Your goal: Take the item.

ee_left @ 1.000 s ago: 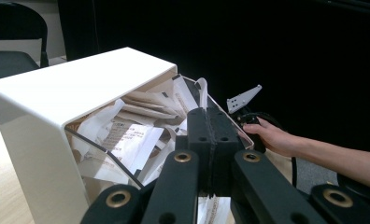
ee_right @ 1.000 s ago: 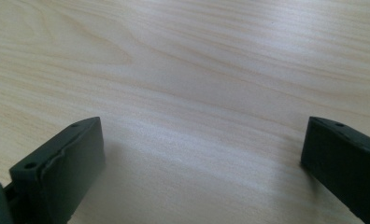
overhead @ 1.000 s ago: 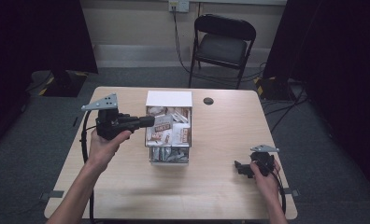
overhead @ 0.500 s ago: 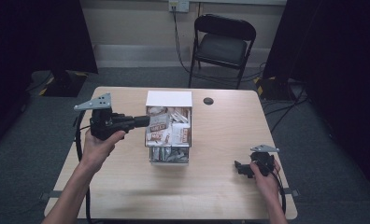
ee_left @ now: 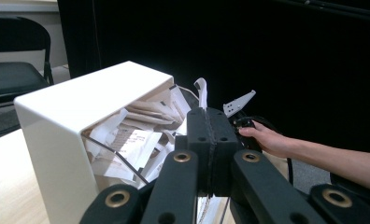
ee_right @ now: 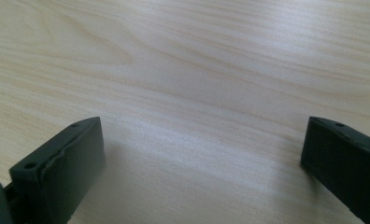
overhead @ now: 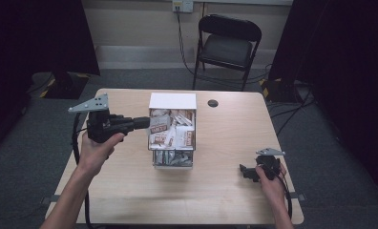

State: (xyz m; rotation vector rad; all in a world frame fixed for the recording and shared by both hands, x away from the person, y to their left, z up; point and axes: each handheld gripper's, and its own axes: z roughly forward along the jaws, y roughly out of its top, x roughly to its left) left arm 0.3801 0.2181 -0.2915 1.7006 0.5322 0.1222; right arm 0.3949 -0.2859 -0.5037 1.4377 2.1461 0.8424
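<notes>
Where the desk [overhead: 130,191] runs out to its left edge, the left tongs [overhead: 146,122] are held above the wood, pointing toward the white box [overhead: 173,101] that stands at the desk's middle, nearer the far edge. The box has a solid white top at its far end and an open face crammed with paper packets [overhead: 170,129]; a clear front section below holds more of them. Bare wood lies open on both sides of the box and along the whole near edge. A small dark round disc [overhead: 213,103] sits just right of the box, near the far edge.

In the left gripper view, the left tongs [ee_left: 206,135] have their jaws pressed flat together, and a thin white strip [ee_left: 202,91] rises directly above the seam; it appears to be a packet pinched between them, though the contact itself is hidden. The high view shows a printed packet [overhead: 158,125] at the jaw tips, at the left side of the box's open face.

The right tongs [overhead: 246,171] rest low on the desk near its right near corner, well apart from the box. In the right gripper view, the jaws stand wide apart over bare wood with nothing between them.

A black folding chair [overhead: 227,43] stands on the floor beyond the far edge.
</notes>
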